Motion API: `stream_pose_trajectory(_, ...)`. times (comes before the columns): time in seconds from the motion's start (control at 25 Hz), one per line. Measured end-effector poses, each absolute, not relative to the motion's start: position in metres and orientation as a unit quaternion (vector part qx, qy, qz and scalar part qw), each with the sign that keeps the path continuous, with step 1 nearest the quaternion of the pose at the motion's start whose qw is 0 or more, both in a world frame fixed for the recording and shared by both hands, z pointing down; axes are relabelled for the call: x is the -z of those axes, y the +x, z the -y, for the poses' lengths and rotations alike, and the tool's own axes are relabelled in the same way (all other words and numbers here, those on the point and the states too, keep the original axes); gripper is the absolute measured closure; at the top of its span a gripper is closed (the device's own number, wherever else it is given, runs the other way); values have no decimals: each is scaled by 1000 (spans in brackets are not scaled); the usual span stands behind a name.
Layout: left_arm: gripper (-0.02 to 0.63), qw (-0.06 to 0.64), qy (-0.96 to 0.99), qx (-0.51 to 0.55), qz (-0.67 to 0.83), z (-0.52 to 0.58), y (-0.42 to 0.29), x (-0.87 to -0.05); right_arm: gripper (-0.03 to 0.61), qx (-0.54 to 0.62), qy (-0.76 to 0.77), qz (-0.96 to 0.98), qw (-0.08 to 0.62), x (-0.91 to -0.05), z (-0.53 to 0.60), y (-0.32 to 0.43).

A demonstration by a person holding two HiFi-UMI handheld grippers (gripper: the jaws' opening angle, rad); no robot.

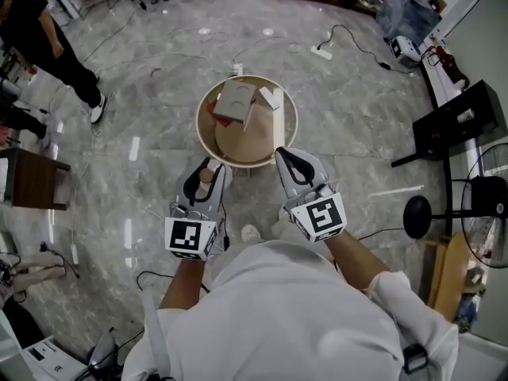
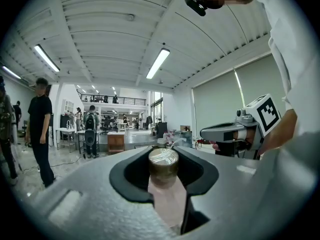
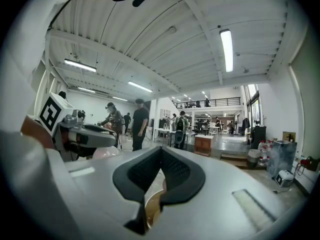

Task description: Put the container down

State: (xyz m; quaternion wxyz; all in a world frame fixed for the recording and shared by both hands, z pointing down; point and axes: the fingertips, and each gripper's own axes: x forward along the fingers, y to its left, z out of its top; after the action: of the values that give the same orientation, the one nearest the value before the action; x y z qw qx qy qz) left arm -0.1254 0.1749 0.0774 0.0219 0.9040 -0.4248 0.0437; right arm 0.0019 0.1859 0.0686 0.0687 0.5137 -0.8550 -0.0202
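Left gripper (image 1: 204,182) is gripping the container (image 2: 163,166), a pale bottle with a brown cap, fingers pressing on its sides. It's hanging in the air above the floor, near the round bin (image 1: 200,125). Right gripper (image 1: 292,162) is sitting with fingers closed together, empty.

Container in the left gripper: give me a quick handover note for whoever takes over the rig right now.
Left gripper: shut on the container, a small pinkish bottle with a brown cap, held off the floor.
Right gripper: shut and empty, beside the left one.
Round bin: on the floor just ahead of both grippers, with cardboard pieces inside.
Done: the container is in hand.
Left: set the container down and let go. It has not been put down yet.
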Motion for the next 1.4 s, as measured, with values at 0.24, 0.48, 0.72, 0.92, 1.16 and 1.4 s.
stream_pose_trajectory(0.24,491,24,903,-46,427,-156,-121,-82,578,21,511,857,66,-70,-168,5)
stream_pose_trajectory(0.48,491,24,900,-50,433,-140,-106,-86,578,14,498,864,64,-81,-150,16)
stream_pose_trajectory(0.72,491,22,892,-52,448,-114,-90,-87,578,7,475,878,62,-86,-119,27)
stream_pose_trajectory(0.92,491,22,885,-48,463,-86,-70,-89,578,6,449,891,63,-92,-87,41)
stream_pose_trajectory(1.16,491,18,876,-39,481,-52,-39,-100,578,7,426,903,55,-98,-47,65)
stream_pose_trajectory(1.4,491,17,868,-45,495,-22,-20,-120,578,-8,411,910,49,-119,-17,82)
